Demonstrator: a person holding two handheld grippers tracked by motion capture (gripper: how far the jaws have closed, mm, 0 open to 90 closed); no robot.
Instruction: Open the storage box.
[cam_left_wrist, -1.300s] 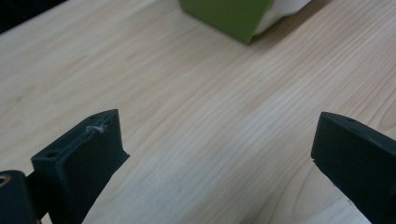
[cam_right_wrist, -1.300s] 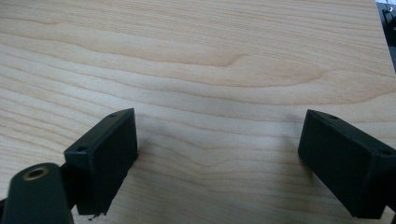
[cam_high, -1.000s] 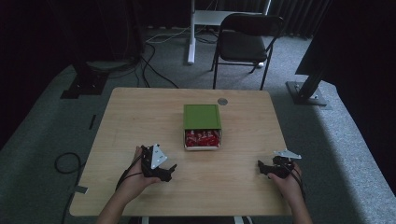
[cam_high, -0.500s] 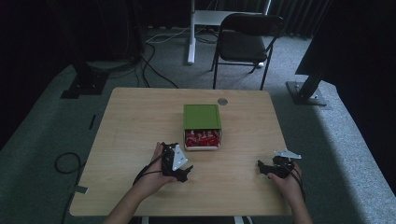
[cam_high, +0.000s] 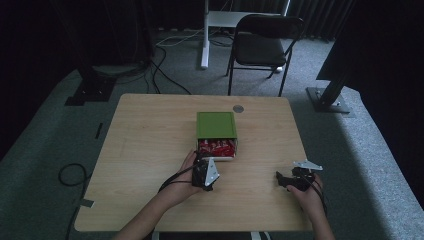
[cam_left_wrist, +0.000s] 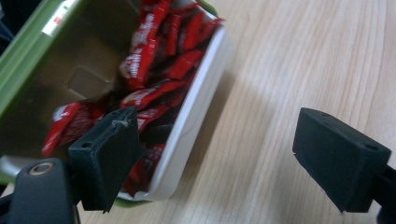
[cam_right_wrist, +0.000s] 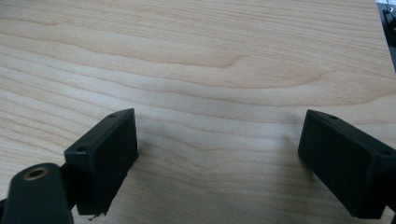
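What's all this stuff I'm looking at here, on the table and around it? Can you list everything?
Table: one, light wood, centre of the room.
Box: one, green lid, white tray slid partly out toward the person, middle of the table.
Red packets: many, red wrappers, heaped in the white tray.
Round disc: one, grey, set in the tabletop at the far edge.
Folding chair: one, black, behind the table.
White stand: one, on the floor left of the chair.
Cables: several, black, on the grey carpet.
Left tongs: black, open, one jaw over the tray, its jaws just been closing, nothing gripped.
Right tongs: black, open, over bare table.
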